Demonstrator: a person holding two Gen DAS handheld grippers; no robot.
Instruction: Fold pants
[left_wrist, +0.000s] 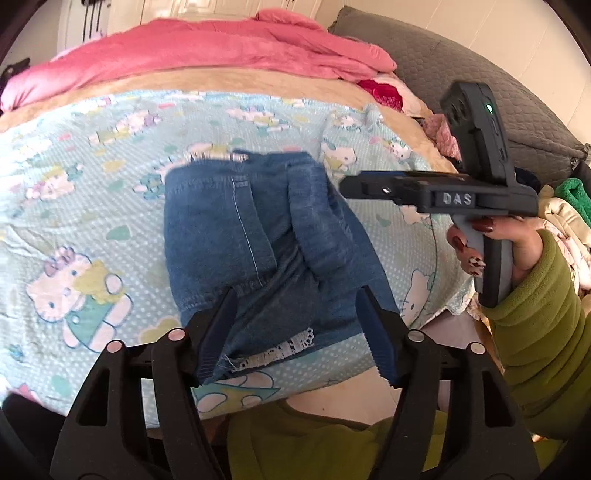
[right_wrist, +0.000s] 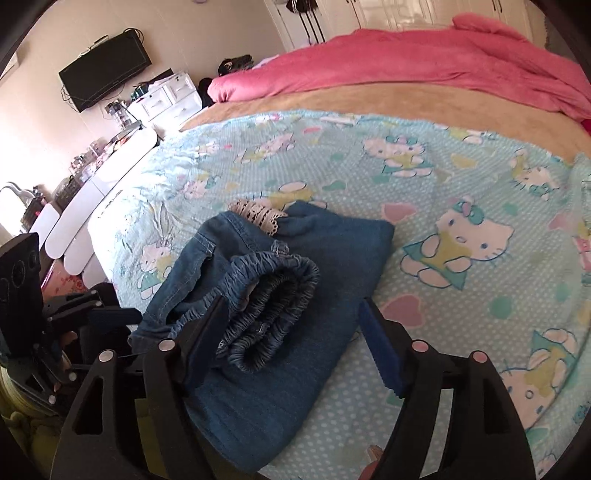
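While both pairs of tongs stand released with nothing pinched between them, the folded blue denim pants (left_wrist: 258, 236) lie on the bed under them. The left gripper (left_wrist: 299, 332) hangs over the pants' near end, its blue-padded fingers (left_wrist: 218, 332) spread to either side of the cloth by a torn hem with white lace trim (left_wrist: 284, 349). The right gripper (right_wrist: 291, 336) hangs over the gathered elastic waistband (right_wrist: 273, 295), one pad in front of the ruched denim, the other off to the side over the flat fold; whether the pad touches the cloth I cannot tell. A hand (left_wrist: 517, 254) in a green fleece sleeve (left_wrist: 539, 325) grips that tool's handle.

Under the pants lies a pale turquoise dotted cartoon-cat bedspread (right_wrist: 461, 177), mostly smooth, with a tan blanket band (right_wrist: 369, 99) beyond it and a rumpled pink fleece blanket (right_wrist: 424, 62) along the far side. The bedspread's near edge runs just under the left gripper. Broad bare bedspread stretches out on both sides of the pants. A grey quilted headboard (left_wrist: 461, 74) and a heap of clothes crowd one end; white rounded cabinets (right_wrist: 122, 166), a dark wall-mounted screen (right_wrist: 105, 70) and white drawers line the other.

The pants form a compact, thick rectangle, waistband bunched on top, lace peeking from one end.
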